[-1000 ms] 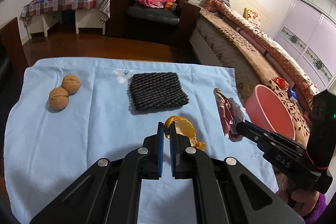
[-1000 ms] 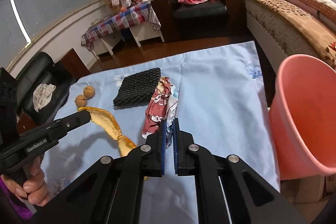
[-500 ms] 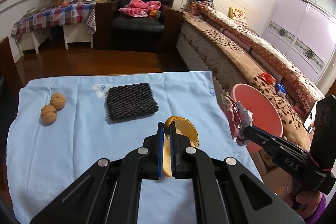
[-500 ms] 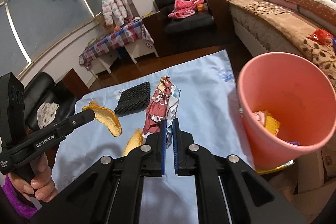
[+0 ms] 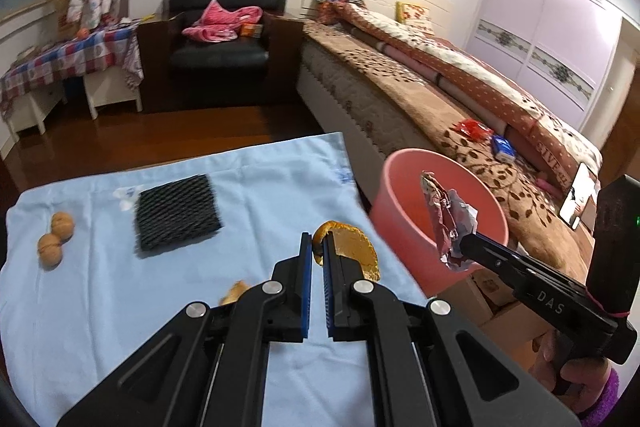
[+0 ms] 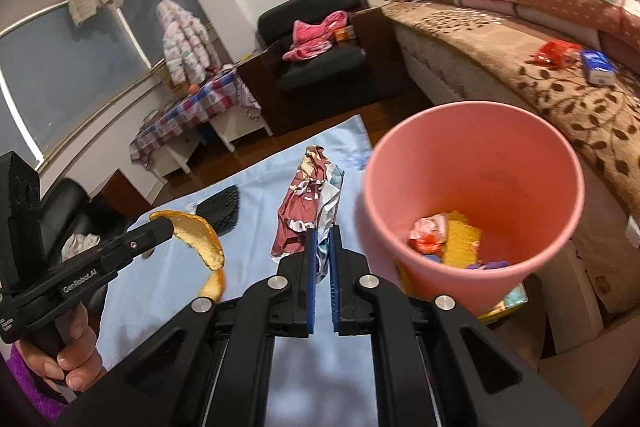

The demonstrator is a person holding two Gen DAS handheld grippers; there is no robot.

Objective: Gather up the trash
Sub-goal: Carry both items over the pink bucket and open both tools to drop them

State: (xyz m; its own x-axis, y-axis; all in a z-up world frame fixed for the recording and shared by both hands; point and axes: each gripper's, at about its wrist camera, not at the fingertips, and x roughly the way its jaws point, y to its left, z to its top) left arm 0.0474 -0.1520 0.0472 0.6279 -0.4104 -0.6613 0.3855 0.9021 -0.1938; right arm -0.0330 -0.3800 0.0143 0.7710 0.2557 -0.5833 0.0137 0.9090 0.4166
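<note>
Crumpled wrapper (image 6: 310, 211) pinched in R gripper (image 6: 322, 247), beside pink bin (image 6: 472, 183).

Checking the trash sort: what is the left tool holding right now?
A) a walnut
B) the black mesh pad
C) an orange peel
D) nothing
C: the left tool is shut on the orange peel, lifted off the blue cloth.

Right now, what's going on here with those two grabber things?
A person is clearing trash off a blue cloth. The left gripper is shut on an orange peel, and the right gripper is shut on a crumpled wrapper, both lifted near the pink bin. Walnuts and a black mesh pad remain.
</note>
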